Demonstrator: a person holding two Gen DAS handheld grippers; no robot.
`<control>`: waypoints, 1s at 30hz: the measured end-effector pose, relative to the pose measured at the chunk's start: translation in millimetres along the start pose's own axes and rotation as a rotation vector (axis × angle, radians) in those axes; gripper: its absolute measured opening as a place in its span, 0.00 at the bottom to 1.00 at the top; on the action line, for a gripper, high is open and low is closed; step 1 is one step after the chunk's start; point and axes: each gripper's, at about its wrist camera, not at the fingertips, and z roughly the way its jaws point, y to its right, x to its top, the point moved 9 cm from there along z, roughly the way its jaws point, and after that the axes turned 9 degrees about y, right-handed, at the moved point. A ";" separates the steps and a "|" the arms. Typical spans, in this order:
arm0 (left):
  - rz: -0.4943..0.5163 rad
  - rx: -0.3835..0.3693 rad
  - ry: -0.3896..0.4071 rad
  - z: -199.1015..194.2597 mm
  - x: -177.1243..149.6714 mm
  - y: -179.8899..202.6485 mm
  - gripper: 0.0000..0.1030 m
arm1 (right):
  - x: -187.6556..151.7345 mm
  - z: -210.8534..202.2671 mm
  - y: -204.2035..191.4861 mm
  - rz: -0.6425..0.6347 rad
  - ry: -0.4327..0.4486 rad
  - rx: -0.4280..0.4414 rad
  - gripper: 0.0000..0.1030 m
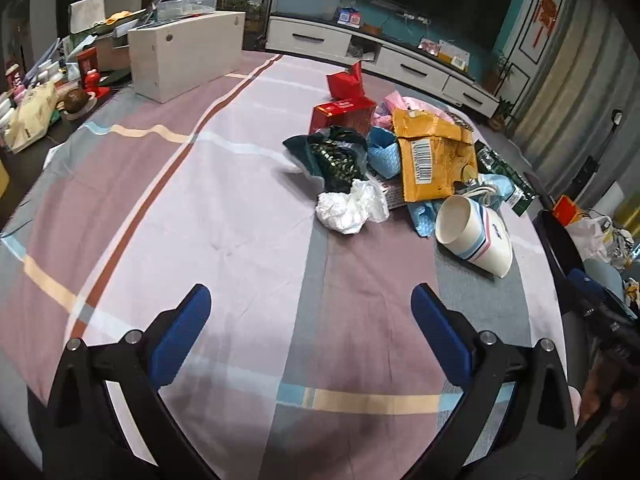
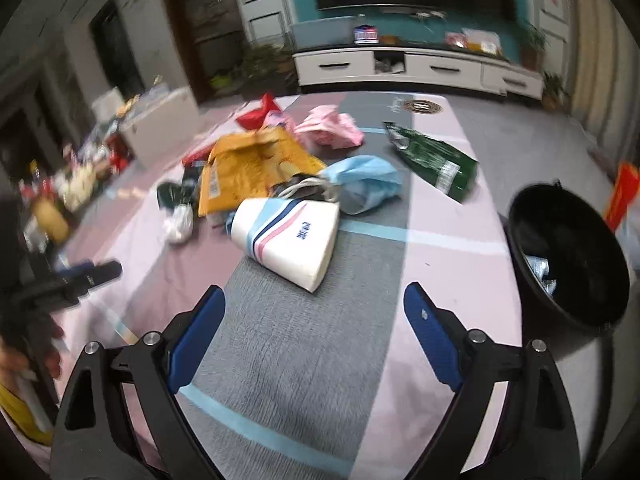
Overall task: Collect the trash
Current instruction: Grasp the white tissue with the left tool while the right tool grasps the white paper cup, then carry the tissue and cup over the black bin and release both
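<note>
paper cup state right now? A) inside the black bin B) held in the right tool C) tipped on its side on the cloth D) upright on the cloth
C: the paper cup lies on its side on the tablecloth, its open mouth showing in the left wrist view, ahead of the open, empty right tool and apart from the black bin.

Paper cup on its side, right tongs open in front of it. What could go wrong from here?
1. The paper cup lies tipped and thin-walled; the right tongs may crush it or roll it away.
2. A white cord and blue mask sit against its rim and could drag along.
3. The black bin stands past the table edge, so a loose grip may drop the cup short.
</note>
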 end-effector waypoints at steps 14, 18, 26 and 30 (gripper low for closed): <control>0.086 -0.017 -0.002 68.8 24.2 31.6 0.96 | 6.0 63.9 -39.5 -0.378 -0.006 0.004 0.86; 0.092 -0.015 -0.017 84.0 25.9 33.7 0.90 | 4.9 83.1 -43.0 -0.493 -0.015 -0.016 0.86; 0.089 -0.008 -0.033 93.6 22.9 27.5 0.53 | 3.1 103.2 -43.3 -0.574 -0.034 -0.012 0.61; 0.082 -0.016 -0.030 87.8 21.6 26.4 0.31 | 4.9 96.7 -45.5 -0.554 -0.018 0.009 0.47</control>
